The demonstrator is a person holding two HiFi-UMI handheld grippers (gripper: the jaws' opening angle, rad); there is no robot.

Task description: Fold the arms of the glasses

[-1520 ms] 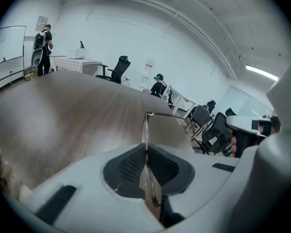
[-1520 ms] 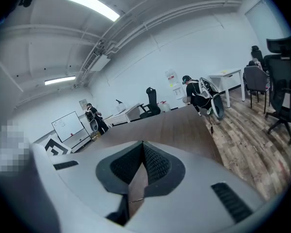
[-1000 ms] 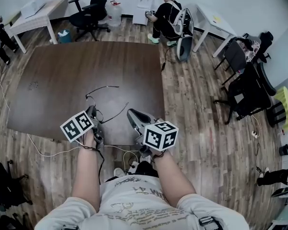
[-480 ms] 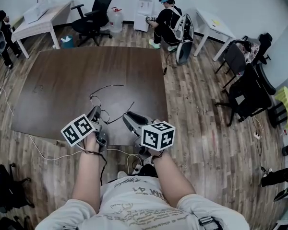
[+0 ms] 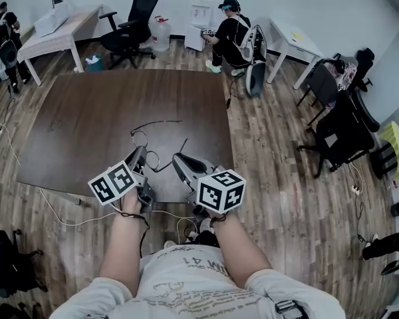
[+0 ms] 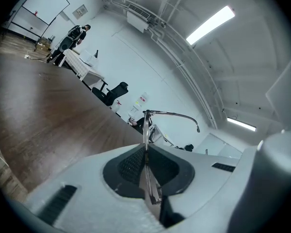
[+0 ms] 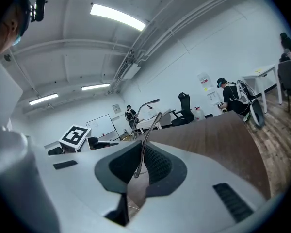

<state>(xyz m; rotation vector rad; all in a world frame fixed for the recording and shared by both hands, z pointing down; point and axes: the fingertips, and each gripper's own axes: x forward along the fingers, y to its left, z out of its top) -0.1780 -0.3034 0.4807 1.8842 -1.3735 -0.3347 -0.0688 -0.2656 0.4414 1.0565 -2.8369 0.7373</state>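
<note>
Glasses [image 5: 148,153] pinched at the front rim in left tool [image 5: 140,154], jaws narrow on it; near arm [image 7: 150,127] nipped between right tool [image 5: 178,159] jaws, also narrow. Both tools have risen, so the pair now rides clear above bench [image 5: 86,111]. Far arm [image 5: 156,123] splays ahead of left tool; neither folded yet

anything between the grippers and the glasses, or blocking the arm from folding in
Nothing visible does. The left hand-held gripper is shut on the front of the glasses, and the right hand-held gripper is shut on one arm. The other arm sticks out free over the table.
</note>
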